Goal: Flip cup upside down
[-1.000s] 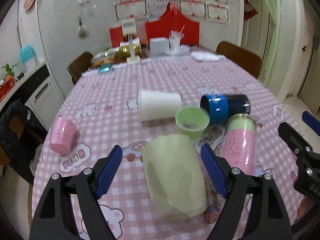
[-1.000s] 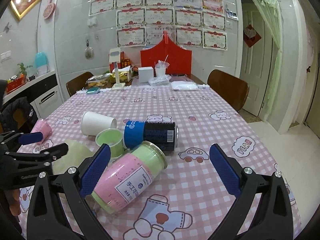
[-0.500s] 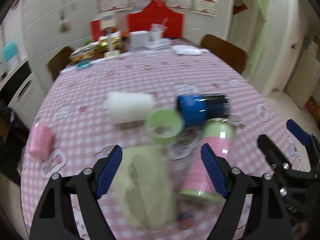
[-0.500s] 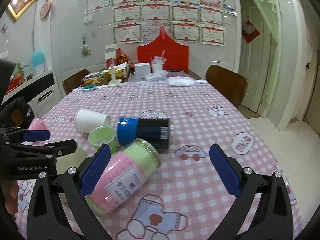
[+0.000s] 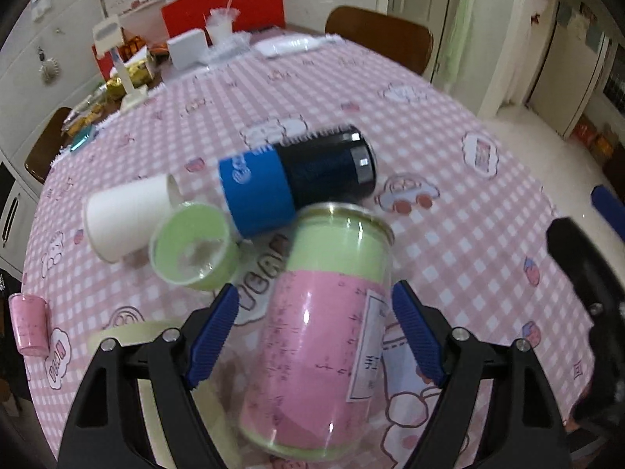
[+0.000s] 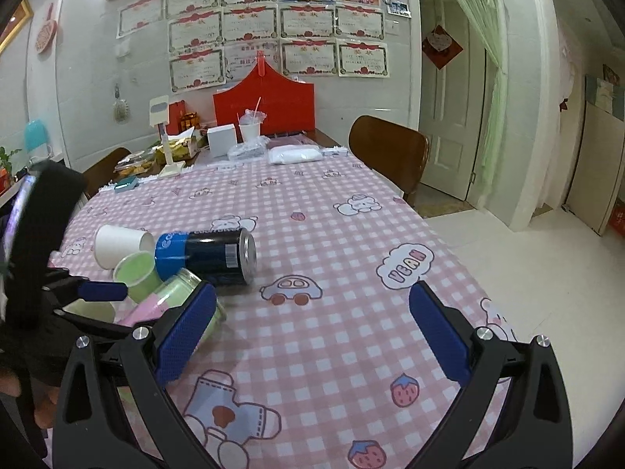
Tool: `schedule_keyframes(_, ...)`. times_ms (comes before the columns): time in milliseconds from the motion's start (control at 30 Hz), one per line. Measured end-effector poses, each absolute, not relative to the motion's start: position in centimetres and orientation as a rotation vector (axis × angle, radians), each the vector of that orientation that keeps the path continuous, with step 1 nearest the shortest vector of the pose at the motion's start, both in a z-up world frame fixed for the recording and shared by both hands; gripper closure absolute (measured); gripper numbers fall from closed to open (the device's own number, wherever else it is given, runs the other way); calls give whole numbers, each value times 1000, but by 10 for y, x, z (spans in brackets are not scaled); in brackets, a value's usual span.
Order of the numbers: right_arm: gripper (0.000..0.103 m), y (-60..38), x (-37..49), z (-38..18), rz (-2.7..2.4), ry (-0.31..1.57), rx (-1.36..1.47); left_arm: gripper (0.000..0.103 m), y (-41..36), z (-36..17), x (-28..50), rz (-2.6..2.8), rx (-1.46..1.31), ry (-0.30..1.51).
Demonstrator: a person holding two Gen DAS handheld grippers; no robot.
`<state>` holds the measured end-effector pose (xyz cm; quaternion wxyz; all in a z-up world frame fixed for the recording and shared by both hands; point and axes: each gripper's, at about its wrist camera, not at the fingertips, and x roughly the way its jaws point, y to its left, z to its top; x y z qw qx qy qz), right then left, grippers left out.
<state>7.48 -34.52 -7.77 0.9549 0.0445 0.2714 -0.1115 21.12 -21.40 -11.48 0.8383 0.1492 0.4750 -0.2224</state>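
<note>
The left gripper (image 5: 314, 336) hangs low over the near left part of the table, its blue fingers (image 5: 213, 330) spread wide. The right gripper (image 6: 312, 336) is beside it, jaws also wide apart, gripping nothing.

the pink-and-green cup (image 5: 324, 336) lies on its side on the pink checked tablecloth (image 5: 449, 156), rim end toward the blue-and-black can (image 5: 297, 183).

Table (image 6: 351, 242) covered with pink checked cloth. Lying on it: white cup (image 5: 125, 215), blue can (image 5: 297, 183), pink-green can (image 5: 324, 324). Green cup (image 5: 193, 244) among them; pink cup (image 5: 29, 324) apart.
</note>
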Motion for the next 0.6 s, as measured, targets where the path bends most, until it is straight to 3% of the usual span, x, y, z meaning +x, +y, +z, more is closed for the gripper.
schedule_keyframes(600,8,-335,68,-81,-176,590,102,31,-208,-131,190,-455,280,1042)
